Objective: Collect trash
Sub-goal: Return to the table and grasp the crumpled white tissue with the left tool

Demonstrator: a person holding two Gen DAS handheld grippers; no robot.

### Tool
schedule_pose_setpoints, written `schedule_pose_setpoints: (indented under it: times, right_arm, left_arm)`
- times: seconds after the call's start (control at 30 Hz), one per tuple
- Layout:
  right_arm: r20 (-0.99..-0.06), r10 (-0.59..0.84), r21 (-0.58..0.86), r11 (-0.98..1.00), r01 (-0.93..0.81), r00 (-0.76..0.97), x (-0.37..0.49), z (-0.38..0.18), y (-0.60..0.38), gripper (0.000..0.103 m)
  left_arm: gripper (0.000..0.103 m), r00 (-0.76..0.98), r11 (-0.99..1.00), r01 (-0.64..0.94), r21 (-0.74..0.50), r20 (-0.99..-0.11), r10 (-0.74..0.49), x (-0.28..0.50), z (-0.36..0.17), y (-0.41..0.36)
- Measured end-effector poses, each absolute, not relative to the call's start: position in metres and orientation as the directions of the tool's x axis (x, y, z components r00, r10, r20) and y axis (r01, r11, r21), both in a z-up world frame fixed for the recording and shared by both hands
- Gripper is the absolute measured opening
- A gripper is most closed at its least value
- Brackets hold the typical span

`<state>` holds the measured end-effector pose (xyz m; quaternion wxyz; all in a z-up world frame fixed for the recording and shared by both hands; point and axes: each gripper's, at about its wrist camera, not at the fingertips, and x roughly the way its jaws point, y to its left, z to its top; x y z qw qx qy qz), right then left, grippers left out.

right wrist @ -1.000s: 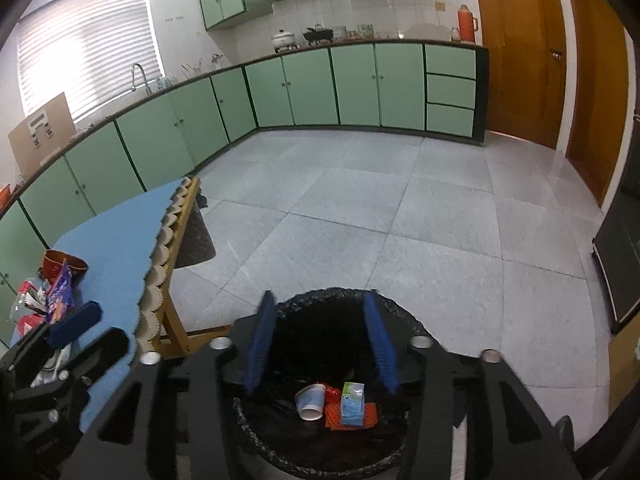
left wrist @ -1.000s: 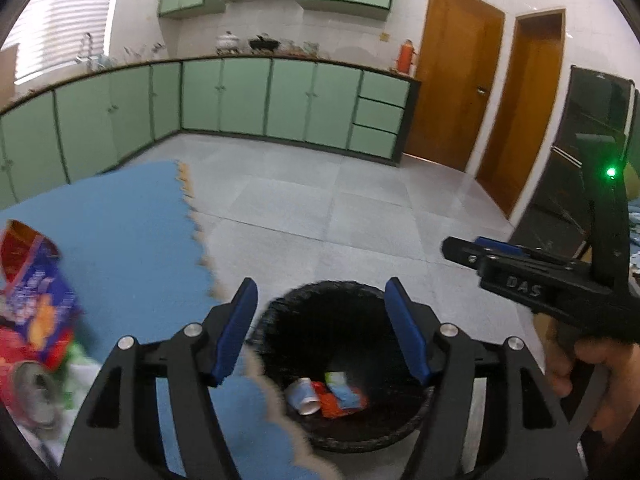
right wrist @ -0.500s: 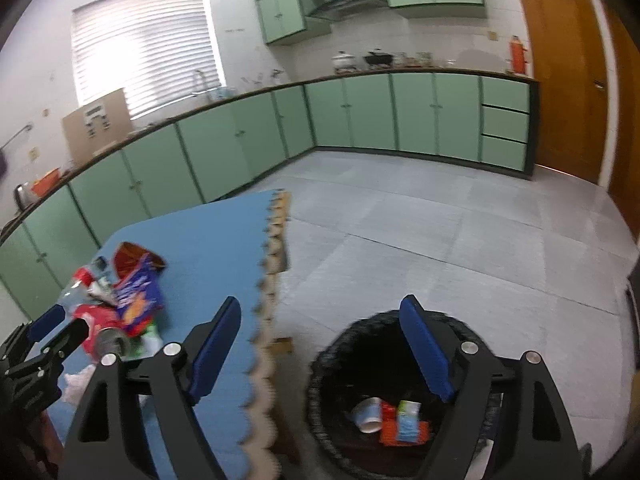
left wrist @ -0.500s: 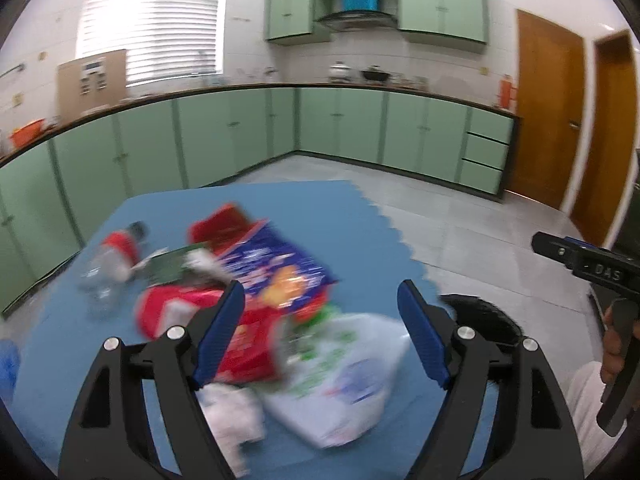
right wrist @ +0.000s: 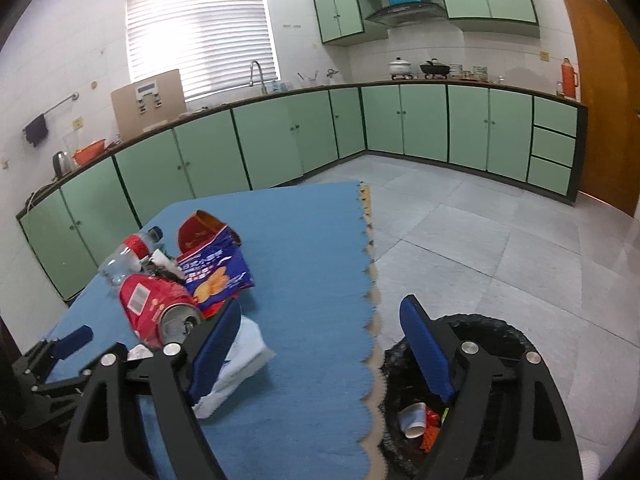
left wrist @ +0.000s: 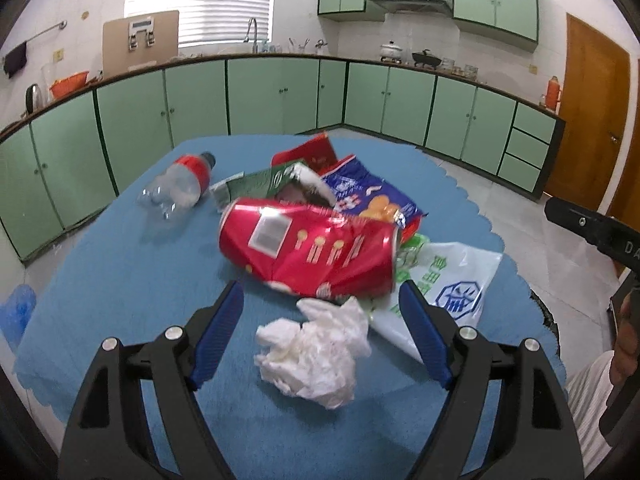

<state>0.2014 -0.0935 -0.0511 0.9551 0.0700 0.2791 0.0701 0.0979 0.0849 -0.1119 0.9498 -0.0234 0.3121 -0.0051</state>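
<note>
My left tool [left wrist: 320,332] stands wide open and empty, its blue pads on either side of a crumpled white tissue [left wrist: 316,354] in the lower middle of the left wrist view, not touching it. My right tool [right wrist: 320,344] is also wide open with nothing in it, hanging over the scalloped edge of the tabletop [right wrist: 304,248], with the black bin [right wrist: 500,340] in the lower right of its view.

The rest of the trash sits in a heap at the centre of the left view: a crushed red can [left wrist: 308,248] just behind the tissue, a white plastic bag [left wrist: 452,280] to its right, a blue snack packet [left wrist: 368,192] behind, and a clear bottle with a red label [left wrist: 180,188] at the upper left of the pile.

What worries me is the tissue: it is soft and loose, so if I close too high the pads may pinch only a fold and it could slip free over the floor before the bin. The can lies almost against it; a push forward may nudge it and set it rolling. The bag's edge lies near my right pad and could get caught in the grip. My other tool is close on the right, so the two could knock together.
</note>
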Motion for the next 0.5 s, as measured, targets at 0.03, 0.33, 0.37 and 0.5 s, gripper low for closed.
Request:
schedule_pose_setpoints:
  times: [0.03,0.33,0.37,0.5]
  right_arm:
    - [-0.524,0.176,0.174,0.98,-0.098,0.834,0.201,-0.052,-0.091,0.08]
    - [-0.543,0.192,0.151,0.98,-0.13,0.817,0.201,-0.066,-0.07,0.077]
    - [-0.543,0.192,0.145,0.98,-0.134,0.817,0.201,-0.067,-0.068,0.077]
    - [-0.547,0.196,0.137,0.98,-0.144,0.814,0.202,-0.069,-0.061,0.077]
  left_arm:
    - [0.078,0.801,0.999,-0.01,-0.048,-0.598,-0.021,0.099,-0.115,0.085]
    - [0.077,0.766,0.997,-0.04,-0.062,-0.643,-0.009,0.11,-0.134,0.089]
    - [0.077,0.758,0.997,-0.043,-0.067,-0.652,-0.011,0.112,-0.137,0.09]
    - [0.072,0.731,0.995,-0.041,-0.087,-0.682,-0.03,0.12,-0.144,0.091]
